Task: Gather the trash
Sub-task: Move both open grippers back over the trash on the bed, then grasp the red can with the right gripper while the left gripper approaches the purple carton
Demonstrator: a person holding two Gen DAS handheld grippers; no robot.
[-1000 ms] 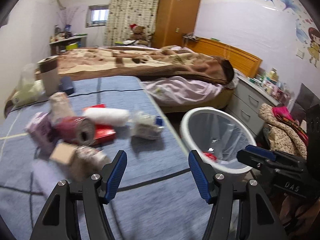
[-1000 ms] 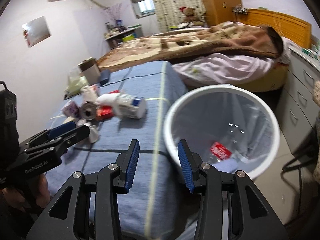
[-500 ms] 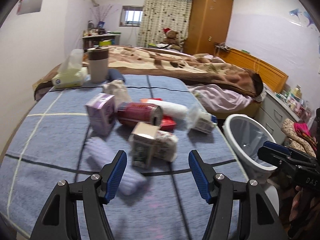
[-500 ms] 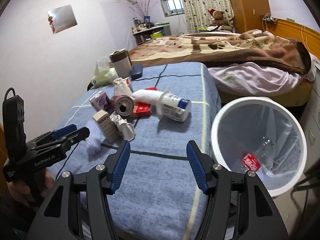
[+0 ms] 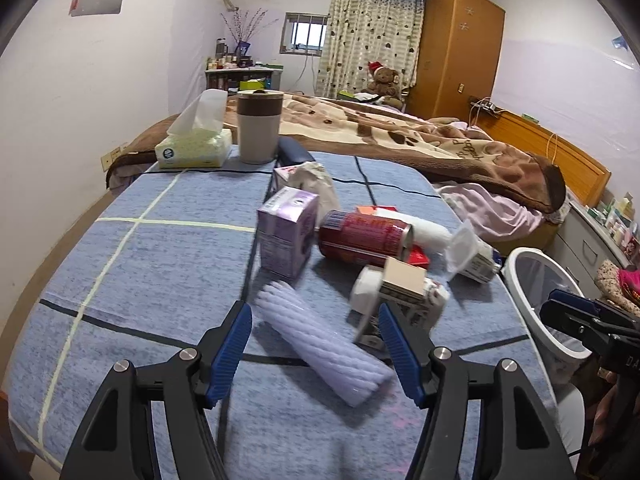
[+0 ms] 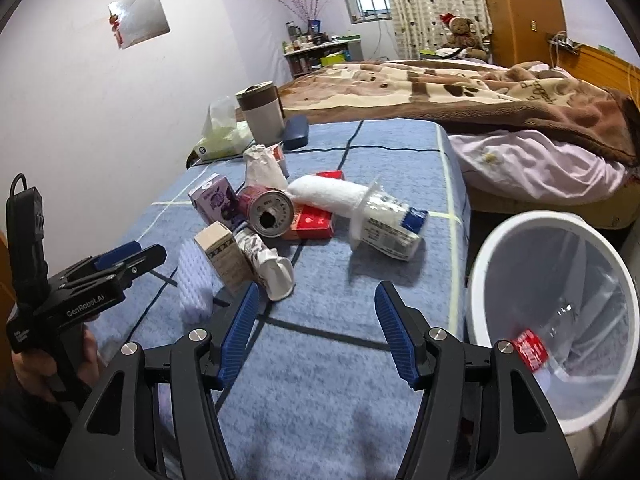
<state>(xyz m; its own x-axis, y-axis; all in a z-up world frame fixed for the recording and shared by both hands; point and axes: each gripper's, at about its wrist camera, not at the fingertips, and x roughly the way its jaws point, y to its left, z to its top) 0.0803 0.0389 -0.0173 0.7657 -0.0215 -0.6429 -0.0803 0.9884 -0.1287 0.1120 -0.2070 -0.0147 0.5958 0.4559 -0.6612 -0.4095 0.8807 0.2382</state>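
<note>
A pile of trash lies on the blue checked table cover [image 5: 132, 264]: a lilac ribbed bottle [image 5: 320, 344], a purple carton [image 5: 286, 236], a red can [image 5: 364, 236], a beige box [image 5: 402, 284] and a clear plastic cup [image 6: 388, 220]. My left gripper [image 5: 316, 320] is open just short of the lilac bottle, which shows between its fingers untouched. My right gripper [image 6: 317, 296] hovers over the table's near right part; its jaws are opening with nothing between them. A white bin [image 6: 560, 308] stands to the right and holds a clear bottle with a red label [image 6: 532, 350].
At the table's far end stand a tissue box [image 5: 196, 148], a lidded cup [image 5: 258, 128] and a dark case [image 6: 296, 130]. A bed with a brown blanket [image 5: 420, 136] lies beyond. Drawers with clutter [image 5: 600, 240] sit to the right of the bin.
My left gripper swung left from beside the bin to the trash pile and closed in on the lilac bottle. My right gripper's jaws widened and it shifted left from the bin toward the table.
</note>
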